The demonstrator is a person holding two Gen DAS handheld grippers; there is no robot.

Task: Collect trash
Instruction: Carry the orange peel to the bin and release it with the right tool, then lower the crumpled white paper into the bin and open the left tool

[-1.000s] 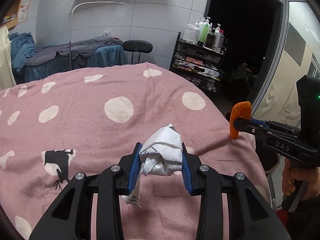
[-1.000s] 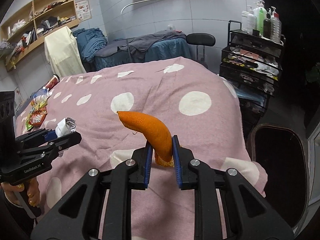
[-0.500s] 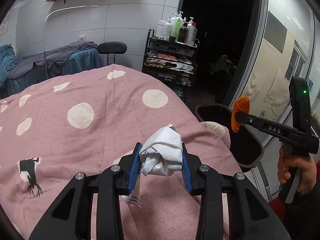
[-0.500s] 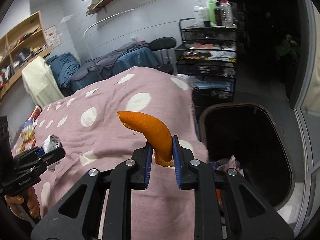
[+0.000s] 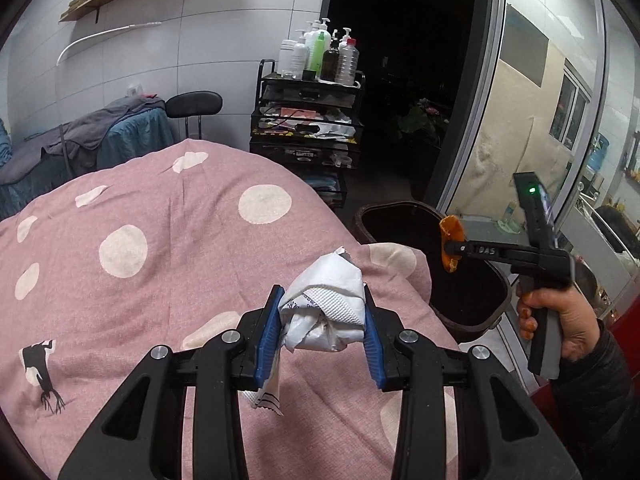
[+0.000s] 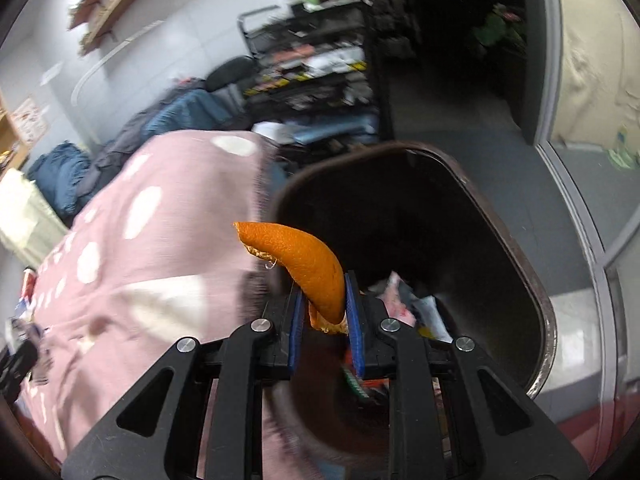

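Both grippers loaded; orange peel over the bin, paper wad over the bed.

The right gripper (image 6: 323,312) has its fingers (image 6: 296,332) closed on the lower end of a curved orange peel (image 6: 304,258); judged light, springy and a little slick, so the grip near its thick end looks sound. The left gripper (image 5: 323,334) has its fingers (image 5: 267,334) clamped on both sides of a crumpled white paper wrapper (image 5: 326,308), with a loose strip hanging below; judged very light, soft and crushable, best held across the bulk as it is. The peel hangs over the open mouth of the dark bin (image 6: 496,216), which stands beside the pink spotted bedcover (image 5: 140,248). Paper and wrapper scraps lie in the bin's bottom; its depth cannot be told.
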